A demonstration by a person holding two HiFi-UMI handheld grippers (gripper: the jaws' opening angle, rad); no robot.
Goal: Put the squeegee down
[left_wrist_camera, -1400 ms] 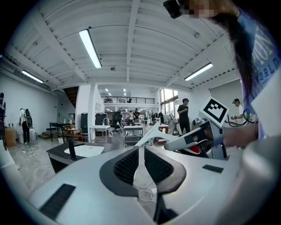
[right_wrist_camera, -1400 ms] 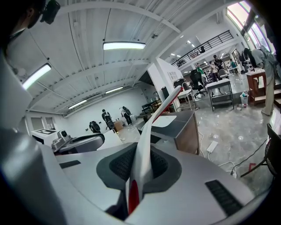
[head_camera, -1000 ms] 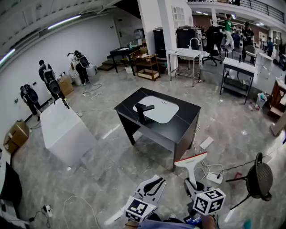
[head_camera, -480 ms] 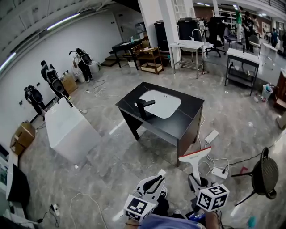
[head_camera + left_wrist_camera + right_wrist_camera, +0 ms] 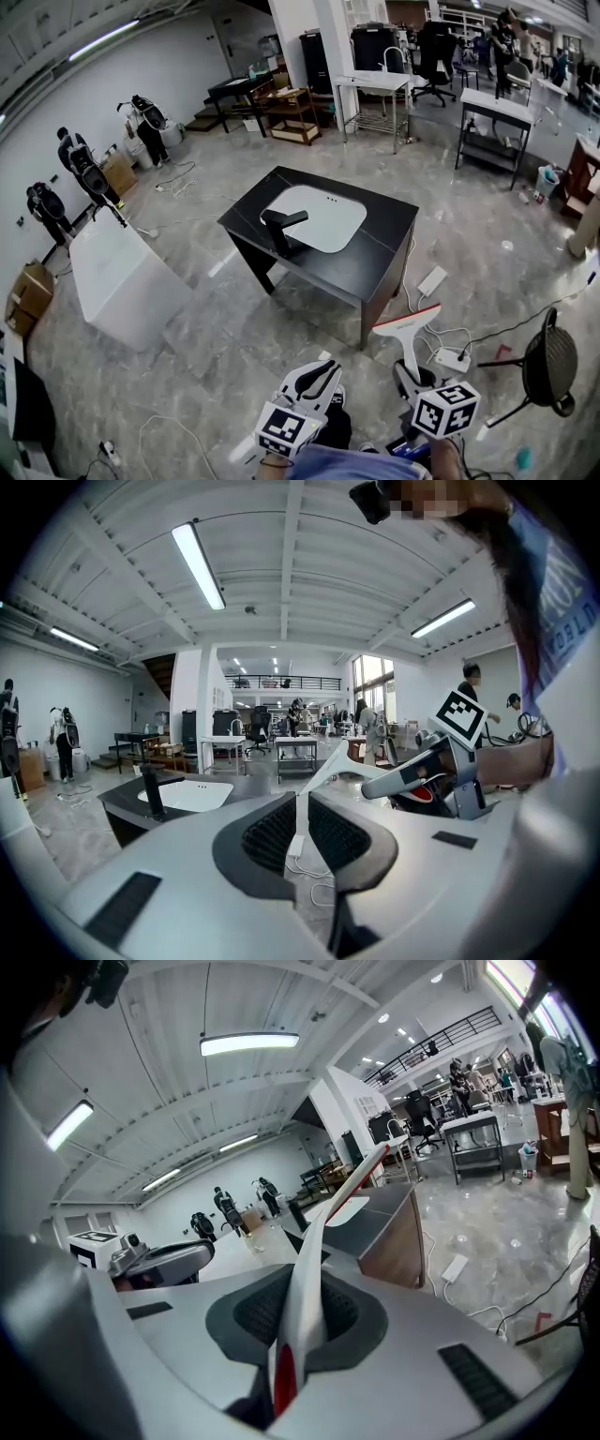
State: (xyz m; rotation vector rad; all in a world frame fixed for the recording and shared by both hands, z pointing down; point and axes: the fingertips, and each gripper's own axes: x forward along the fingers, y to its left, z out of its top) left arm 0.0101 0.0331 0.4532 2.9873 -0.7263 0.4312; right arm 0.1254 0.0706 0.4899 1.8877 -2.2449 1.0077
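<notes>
Floor [image 5: 187, 337]: polished stone in an open hall. The person stands on it, short of the work surface. A white power strip [image 5: 453, 359] and loose cables lie between the person and the counter's near corner.

Counter [image 5: 375, 272]: black top with a white sink basin [image 5: 314, 217] set into it and a black faucet [image 5: 279, 228] at the basin's left edge. The bare black strip to the right of and in front of the basin looks the best place to set the squeegee down.

Squeegee [image 5: 405, 330]: white with a red edge along the blade. It is held in the air over the floor, blade up and pointing towards the counter, near its front corner but not above it.

Right tongs [image 5: 412, 380]: clenched on the squeegee's handle, which runs straight out between the pads.

Left tongs [image 5: 302, 832]: carrying nothing. The jaws stand narrowly apart, with only floor and cable visible through the gap.

Assessment: the carry is not yet finished. Step clear of the cables and bring the blade over the bare black top, away from the faucet. Lower the squeegee until it lies flat and is fully supported, and only then release the right tongs. Releasing at the overhanging edge risks it tipping to the floor. Keep the left tongs wide of the blade's path.
</notes>
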